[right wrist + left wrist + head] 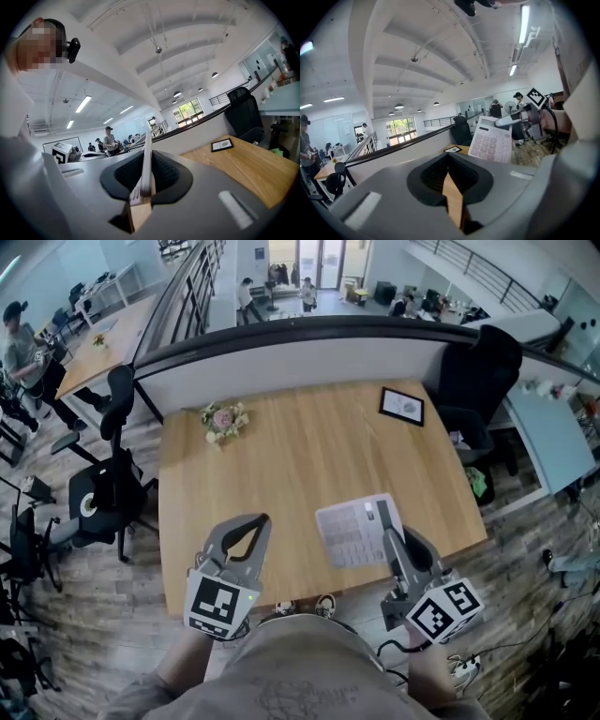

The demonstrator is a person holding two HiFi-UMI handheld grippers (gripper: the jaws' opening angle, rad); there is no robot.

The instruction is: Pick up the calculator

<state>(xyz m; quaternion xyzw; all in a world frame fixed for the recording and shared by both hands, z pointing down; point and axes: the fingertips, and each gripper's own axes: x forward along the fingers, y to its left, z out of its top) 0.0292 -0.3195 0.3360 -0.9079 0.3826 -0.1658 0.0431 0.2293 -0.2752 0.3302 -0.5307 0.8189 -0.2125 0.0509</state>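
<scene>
A white calculator [352, 532] hangs tilted above the near right part of the wooden table [281, 460]. My right gripper [382, 519] is shut on its right edge. In the right gripper view the calculator [146, 161] shows edge-on, pinched between the jaws. My left gripper [260, 521] floats over the table's near left edge, shut with nothing in it, about a hand's width left of the calculator. From the left gripper view the calculator's keypad [491, 140] faces me, with the right gripper [520, 119] clamped on it.
A small bunch of flowers [223, 420] lies at the table's far left and a black-framed picture [402, 406] at its far right. A low partition wall [300, 357] runs behind the table. Black office chairs stand to the left [108, 493] and the right [478, 371].
</scene>
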